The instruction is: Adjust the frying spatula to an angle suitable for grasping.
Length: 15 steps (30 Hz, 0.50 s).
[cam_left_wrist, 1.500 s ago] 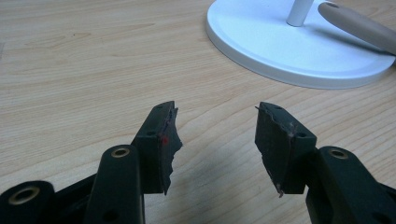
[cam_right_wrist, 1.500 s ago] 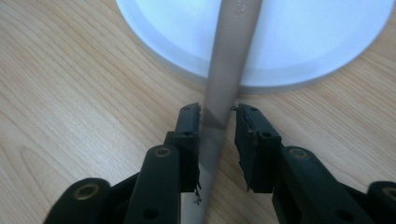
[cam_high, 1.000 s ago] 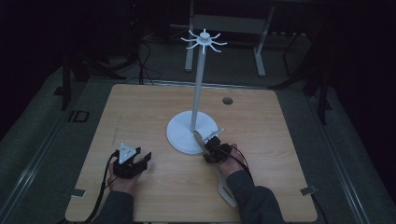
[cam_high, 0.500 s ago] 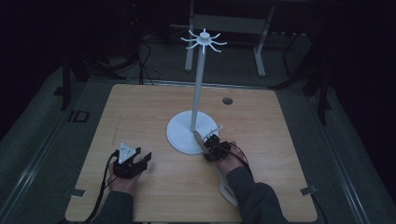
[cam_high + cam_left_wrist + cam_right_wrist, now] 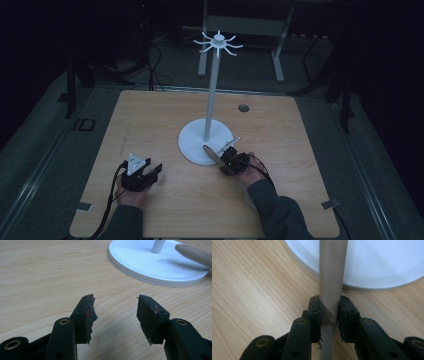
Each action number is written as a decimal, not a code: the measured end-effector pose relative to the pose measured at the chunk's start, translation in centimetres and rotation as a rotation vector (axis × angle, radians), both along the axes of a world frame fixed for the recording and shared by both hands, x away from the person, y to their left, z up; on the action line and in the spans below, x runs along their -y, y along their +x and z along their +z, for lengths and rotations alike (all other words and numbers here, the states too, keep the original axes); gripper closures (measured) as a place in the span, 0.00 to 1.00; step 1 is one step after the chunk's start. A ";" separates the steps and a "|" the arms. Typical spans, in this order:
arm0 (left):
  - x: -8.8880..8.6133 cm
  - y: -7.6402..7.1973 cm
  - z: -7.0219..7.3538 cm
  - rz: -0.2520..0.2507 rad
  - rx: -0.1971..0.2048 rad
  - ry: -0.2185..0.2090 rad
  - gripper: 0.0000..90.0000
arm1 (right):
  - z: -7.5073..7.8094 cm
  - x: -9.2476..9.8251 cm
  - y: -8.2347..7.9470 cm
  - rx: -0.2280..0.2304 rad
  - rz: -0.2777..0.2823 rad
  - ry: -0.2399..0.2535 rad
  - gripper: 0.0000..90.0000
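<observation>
The right gripper (image 5: pixel 329 315), low over the tabletop (image 5: pixel 165 117), has just been closing and now clamps a grey handle (image 5: pixel 332 277) reaching over the white stand base (image 5: pixel 192 145). The left gripper (image 5: pixel 115 312) rests wide apart, bare wood around.

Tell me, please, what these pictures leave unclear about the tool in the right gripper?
- Tool: the right gripper view cuts off both ends; its stamped letters are cropped.
- High view: tool too small and dim to identify.
- Left gripper view: tool blurred, cut by the right edge over the stand base.
</observation>
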<state>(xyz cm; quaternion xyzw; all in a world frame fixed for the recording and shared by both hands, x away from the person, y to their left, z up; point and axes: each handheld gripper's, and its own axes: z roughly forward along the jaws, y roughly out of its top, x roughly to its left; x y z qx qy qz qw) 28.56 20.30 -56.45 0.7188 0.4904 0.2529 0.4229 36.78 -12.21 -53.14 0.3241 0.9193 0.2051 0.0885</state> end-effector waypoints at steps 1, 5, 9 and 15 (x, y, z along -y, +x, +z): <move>0.0 0.0 0.0 0.000 0.000 0.000 0.54 | 0.1 0.0 0.0 0.002 0.000 0.001 0.82; 0.0 0.0 0.0 0.002 -0.003 -0.003 0.54 | 0.3 0.3 0.0 0.007 -0.006 0.007 0.82; -0.1 0.0 0.0 0.002 -0.004 -0.003 0.54 | 0.3 0.5 -0.1 0.012 -0.011 0.010 0.82; -0.1 0.0 0.0 0.001 -0.003 -0.003 0.54 | 0.5 0.9 -0.2 0.027 -0.017 0.018 0.82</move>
